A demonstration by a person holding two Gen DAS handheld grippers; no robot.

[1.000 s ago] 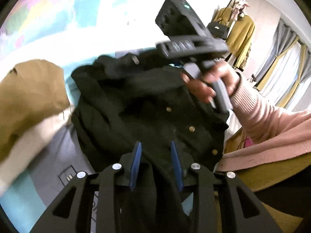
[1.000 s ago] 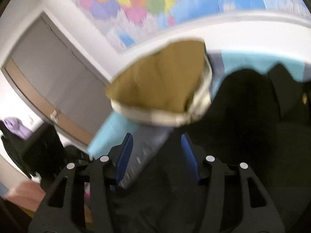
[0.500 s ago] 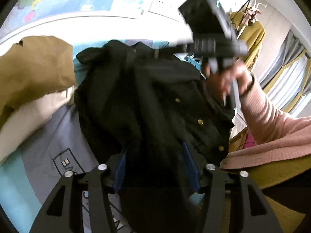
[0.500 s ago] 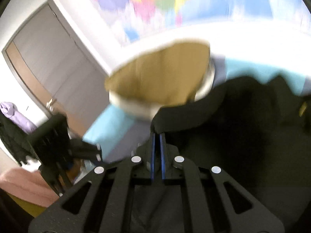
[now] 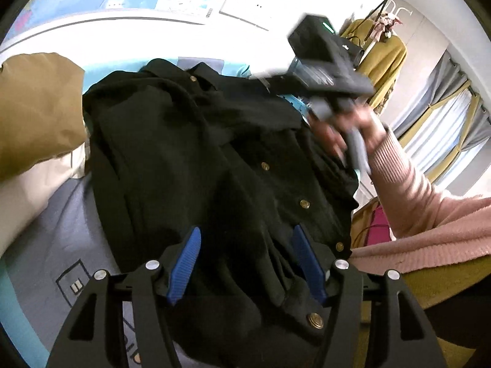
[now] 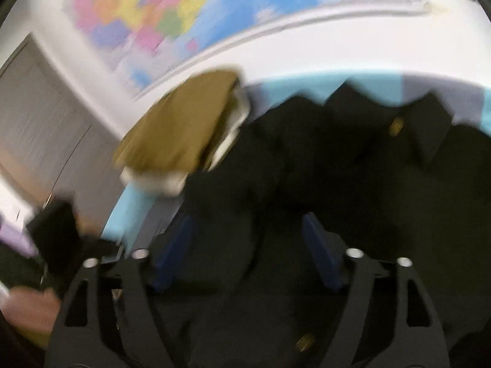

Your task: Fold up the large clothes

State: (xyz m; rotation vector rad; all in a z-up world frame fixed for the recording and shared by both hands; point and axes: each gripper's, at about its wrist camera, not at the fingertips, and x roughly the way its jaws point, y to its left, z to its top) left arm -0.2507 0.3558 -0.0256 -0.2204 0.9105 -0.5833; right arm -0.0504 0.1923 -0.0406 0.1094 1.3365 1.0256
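The black jacket (image 5: 214, 165) is spread, rumpled, over the middle of the surface (image 5: 61, 239). Both the left hand-held gripper (image 5: 247, 263) and the right hand-held gripper (image 6: 250, 251) are held wide above it, gripping nothing. An edge must be pinched next, it seems, for a fold.

Right tongs (image 6: 248, 251), pinched shut on a fold of the black coat (image 5: 196, 165) half a second ago, now stand spread with cloth loose between them. Left tongs (image 5: 247, 263) spread wider than a second ago. The coat lies flatter.
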